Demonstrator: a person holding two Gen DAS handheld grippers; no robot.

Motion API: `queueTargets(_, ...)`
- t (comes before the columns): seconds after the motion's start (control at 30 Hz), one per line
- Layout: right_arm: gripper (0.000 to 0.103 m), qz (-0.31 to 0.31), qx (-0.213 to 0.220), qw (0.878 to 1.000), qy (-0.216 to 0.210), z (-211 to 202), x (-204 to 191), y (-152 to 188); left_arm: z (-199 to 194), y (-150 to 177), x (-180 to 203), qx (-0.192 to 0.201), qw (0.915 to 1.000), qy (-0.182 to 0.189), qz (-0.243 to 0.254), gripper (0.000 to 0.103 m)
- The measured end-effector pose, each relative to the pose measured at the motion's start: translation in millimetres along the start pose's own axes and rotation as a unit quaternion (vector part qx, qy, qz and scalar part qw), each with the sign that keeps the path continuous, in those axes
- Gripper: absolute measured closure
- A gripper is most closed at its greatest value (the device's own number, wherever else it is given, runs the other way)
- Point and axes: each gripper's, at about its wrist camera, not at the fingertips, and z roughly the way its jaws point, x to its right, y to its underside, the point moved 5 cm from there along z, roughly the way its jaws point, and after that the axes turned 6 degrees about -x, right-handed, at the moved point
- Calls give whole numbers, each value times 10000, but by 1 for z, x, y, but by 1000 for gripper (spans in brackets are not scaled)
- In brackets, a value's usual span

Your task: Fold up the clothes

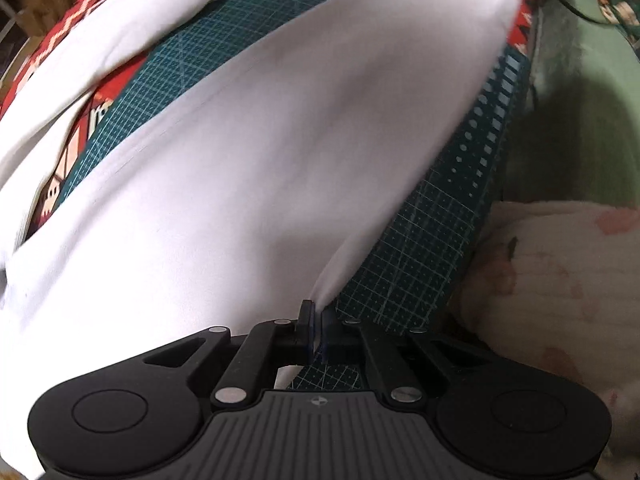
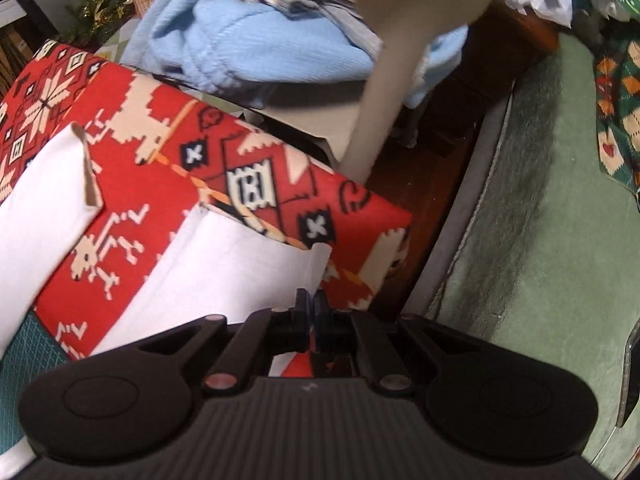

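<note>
We've got the left hand-held gripper clamped on a fold of the white garment, which stretches taut across the green cutting mat on the worktop. Over on the right, the right hand-held gripper pinches the same white garment's edge above the red patterned cloth.

A plain white garment is seen stretched diagonally from the lower left to the upper right of the left wrist frame, its lifted edge pinched at the lower centre. In the right wrist frame, two white portions are seen at the left and lower centre, one open-ended like a sleeve.
</note>
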Motion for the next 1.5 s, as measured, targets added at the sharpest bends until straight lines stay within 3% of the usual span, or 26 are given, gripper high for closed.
queueTargets(0.23,101,67,79,9999,39,1,9,-3,5,-5,7,-106,9999,-17,6,99)
queueTargets(0.4,100,316,246,9990,195,-14,30,-6,2,-6,0,-108,9990,22,-436,90)
queueTargets(0.47,99,193,305,9993,132,-25,28,-6,-4,-3,-5,-49,9984,34,-569,82)
queueTargets(0.63,86,-385,451,9981,-160,-54,-2,0,-24,7,-24,205,9944,-75,-1036,65)
queueTargets(0.7,67,-785,472,9950,-392,-64,-29,11,-40,9,-40,325,9905,-149,-1328,52)
queueTargets(0.77,49,-1251,502,9891,-591,-69,-60,28,-51,13,-55,460,9847,-326,-1650,31)
queueTargets(0.8,38,-1531,505,9846,-669,-71,-77,38,-54,16,-63,541,9813,-396,-1802,28)
queueTargets(0.87,26,-2085,495,9736,-786,-72,-109,60,-55,22,-75,588,9740,-474,-2138,24)
queueTargets(1.0,22,-2899,172,9527,-892,-52,-161,105,-42,35,-94,456,9631,-562,-2593,24)
queueTargets(1.13,20,-3341,-14,9404,-639,-22,-189,134,-13,36,-93,248,9661,-664,-2483,24)
queueTargets(1.2,17,-3414,-60,9383,-538,-10,-194,141,0,38,-93,138,9680,-626,-2428,24)
queueTargets(1.3,9,-3423,-193,9387,-350,6,-196,148,8,42,-98,215,9629,-585,-2625,6)
queueTargets(1.33,1,-3439,-158,9385,-272,9,-196,150,10,44,-99,219,9610,-576,-2696,2)
queueTargets(1.43,0,-3317,-171,9426,-327,14,-193,149,15,53,-108,309,9490,-277,-3126,0)
queueTargets(1.5,0,-3308,-166,9430,-340,13,-194,149,15,54,-107,339,9490,-309,-3120,0)
